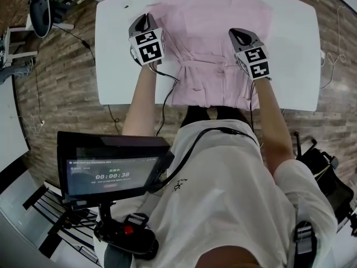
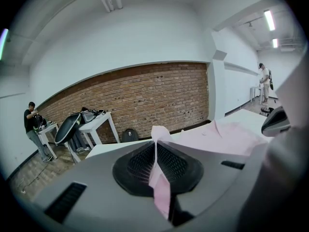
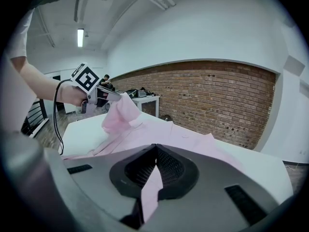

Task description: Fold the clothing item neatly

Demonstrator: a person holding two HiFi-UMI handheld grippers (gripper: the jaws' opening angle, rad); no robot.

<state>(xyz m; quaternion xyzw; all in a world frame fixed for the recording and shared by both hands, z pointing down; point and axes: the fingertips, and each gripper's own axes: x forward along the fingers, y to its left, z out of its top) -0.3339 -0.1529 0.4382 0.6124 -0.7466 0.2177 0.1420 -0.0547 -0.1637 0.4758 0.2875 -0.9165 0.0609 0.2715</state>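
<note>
Person's forearms reach over the white desk; the left gripper and right gripper each pinch a fold of the pink garment lying spread on it.

shirt: thin matt cloth | table: smooth white | floor: wood planks | wall: rough brick

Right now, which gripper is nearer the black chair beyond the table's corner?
Left. The left gripper pinches the pink garment on the side toward the black chair; the right gripper pinches it farther across the table.
</note>
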